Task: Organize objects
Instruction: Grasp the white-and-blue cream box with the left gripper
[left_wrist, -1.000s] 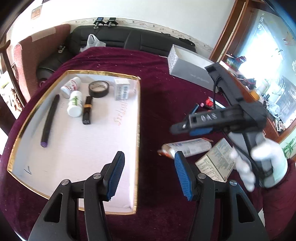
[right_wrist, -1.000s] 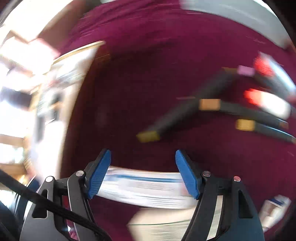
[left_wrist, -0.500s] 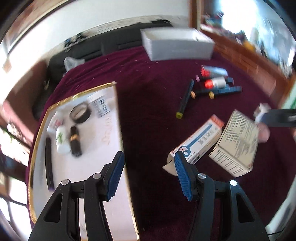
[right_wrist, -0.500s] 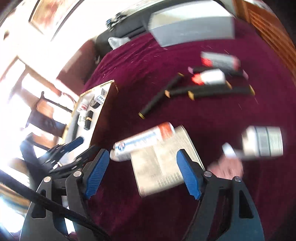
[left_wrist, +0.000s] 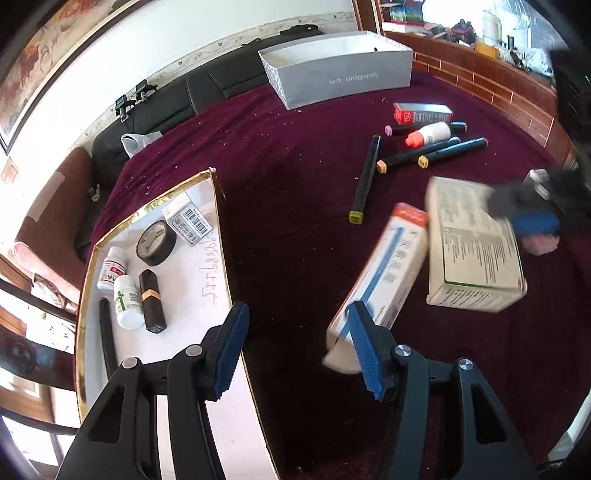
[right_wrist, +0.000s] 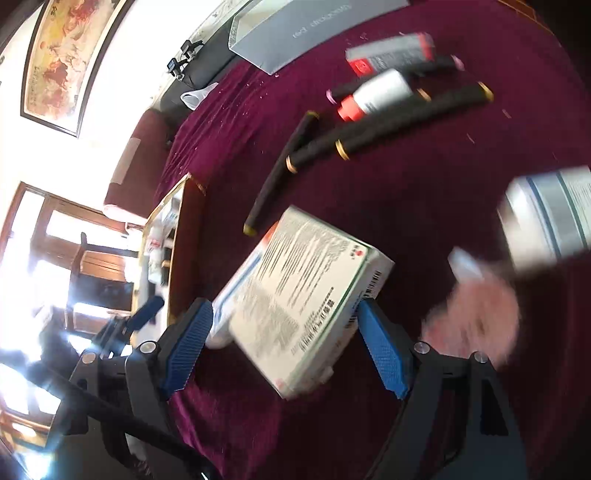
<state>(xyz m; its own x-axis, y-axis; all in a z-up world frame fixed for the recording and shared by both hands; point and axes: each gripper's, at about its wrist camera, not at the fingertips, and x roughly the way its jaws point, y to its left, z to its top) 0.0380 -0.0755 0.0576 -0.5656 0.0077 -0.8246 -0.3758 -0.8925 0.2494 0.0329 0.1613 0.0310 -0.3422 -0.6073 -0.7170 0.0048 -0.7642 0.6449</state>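
A white medicine box with printed text (right_wrist: 306, 295) (left_wrist: 472, 251) lies on the maroon tablecloth. A long toothpaste box with a blue stripe (left_wrist: 380, 277) lies beside it. My right gripper (right_wrist: 284, 347) is open, its jaws on either side of the medicine box. My left gripper (left_wrist: 299, 347) is open and empty, over the cloth beside the gold-rimmed white tray (left_wrist: 218, 206), with its right pad near the toothpaste box. The tray holds a tape roll (left_wrist: 157, 243), two small bottles, a lipstick and a small box. Black markers (left_wrist: 364, 177) lie further back.
A grey open box (left_wrist: 340, 74) stands at the far edge of the table. A red-capped bottle (left_wrist: 428, 134) and a red-ended box (left_wrist: 421, 112) lie by the markers. A blurred white box (right_wrist: 550, 218) and a pink thing (right_wrist: 476, 317) lie right of the medicine box.
My left gripper has swung right from over the tray toward the boxes. My right gripper has closed in on the medicine box, which now sits between its jaws.
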